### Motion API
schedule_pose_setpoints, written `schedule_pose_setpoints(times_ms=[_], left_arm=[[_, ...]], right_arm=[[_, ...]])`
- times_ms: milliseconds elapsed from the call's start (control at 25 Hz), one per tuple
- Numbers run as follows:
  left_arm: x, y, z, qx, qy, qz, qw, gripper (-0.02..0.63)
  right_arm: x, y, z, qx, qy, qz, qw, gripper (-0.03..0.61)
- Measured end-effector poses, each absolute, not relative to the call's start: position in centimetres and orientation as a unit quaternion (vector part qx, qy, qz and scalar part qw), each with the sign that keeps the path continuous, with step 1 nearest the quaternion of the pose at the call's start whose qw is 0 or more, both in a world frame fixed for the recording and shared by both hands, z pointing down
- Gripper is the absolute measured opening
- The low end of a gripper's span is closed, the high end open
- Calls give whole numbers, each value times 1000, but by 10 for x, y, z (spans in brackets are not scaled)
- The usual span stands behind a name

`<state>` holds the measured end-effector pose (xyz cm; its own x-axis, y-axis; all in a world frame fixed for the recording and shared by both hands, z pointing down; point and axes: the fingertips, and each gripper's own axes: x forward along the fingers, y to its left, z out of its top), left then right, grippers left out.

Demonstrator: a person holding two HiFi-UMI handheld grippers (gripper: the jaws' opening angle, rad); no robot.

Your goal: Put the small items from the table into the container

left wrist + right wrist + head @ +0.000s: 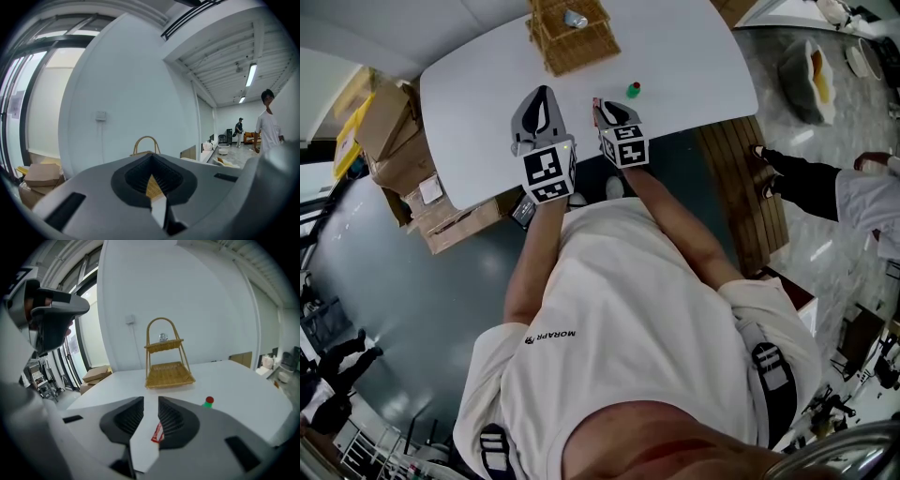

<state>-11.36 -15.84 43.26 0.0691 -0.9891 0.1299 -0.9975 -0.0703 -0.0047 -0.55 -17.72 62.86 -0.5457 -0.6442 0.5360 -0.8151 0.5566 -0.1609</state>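
Note:
A two-tier wicker basket [574,42] [167,366] stands at the far side of the white table [694,56], with a small silvery item [575,19] [162,337] on its upper tier. On the tabletop to the right stands a little green bottle with a red cap [633,90] [208,402]. My right gripper [602,105] [150,401] sits low over the near table edge with its jaws apart. A red-and-white sachet [157,432] lies in the gap against the right pad, not pinched. My left gripper [544,94] [151,161] hovers beside it, tips together, holding nothing.
Cardboard boxes [394,141] are stacked left of the table. A wooden floor strip [736,187] runs to its right, where a person's legs [811,183] reach in. More people [268,123] stand far down the room.

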Motion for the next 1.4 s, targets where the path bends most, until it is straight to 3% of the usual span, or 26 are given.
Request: schedule_pose_setpoints(times_ms=[1400], left_arm=[[-120, -160, 447, 720, -688, 76, 42, 3]], right_arm=[[-5, -157, 759, 409, -802, 258, 351, 146]])
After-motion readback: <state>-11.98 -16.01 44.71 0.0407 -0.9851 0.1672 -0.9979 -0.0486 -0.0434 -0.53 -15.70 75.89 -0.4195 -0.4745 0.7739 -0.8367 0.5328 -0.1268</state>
